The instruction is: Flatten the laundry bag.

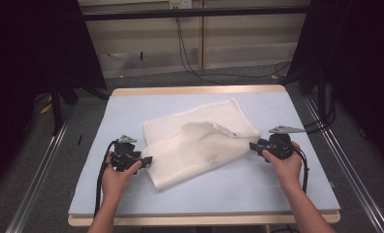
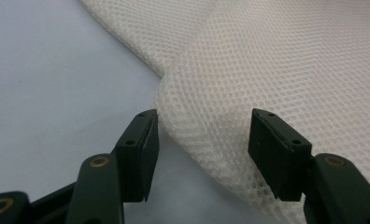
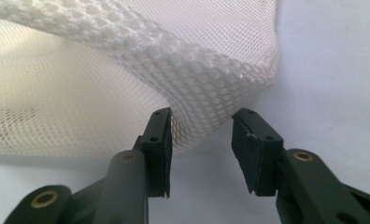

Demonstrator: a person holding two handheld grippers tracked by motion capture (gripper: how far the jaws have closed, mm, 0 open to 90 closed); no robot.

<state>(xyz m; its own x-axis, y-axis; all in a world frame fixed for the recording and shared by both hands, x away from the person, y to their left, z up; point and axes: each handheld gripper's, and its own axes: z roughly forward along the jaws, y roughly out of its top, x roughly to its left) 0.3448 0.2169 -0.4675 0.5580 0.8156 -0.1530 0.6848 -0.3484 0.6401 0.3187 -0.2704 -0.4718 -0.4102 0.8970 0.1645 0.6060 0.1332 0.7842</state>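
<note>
A white mesh cloth point(image 1: 200, 145) lies crumpled and partly folded on the blue table mat point(image 1: 132, 111). My left gripper point(image 1: 149, 159) sits at the cloth's left edge, held low over the mat. In the left gripper view the jaws stand wide apart around a rounded fold of the mesh point(image 2: 267, 60), and the pads do not press on it; my left gripper point(image 2: 202, 126) is open. My right gripper point(image 1: 252, 145) is at the cloth's right corner. There its jaws stand apart, with a raised corner of the mesh point(image 3: 127, 70) bulging between them, unpinched; my right gripper point(image 3: 202, 123) is open.
The mat covers a wooden tabletop point(image 1: 195, 90) with bare blue surface around the cloth. Metal rails point(image 1: 40, 170) run along both sides of the table. Black cables point(image 1: 190, 63) trail on the floor behind, and dark stands flank the far corners.
</note>
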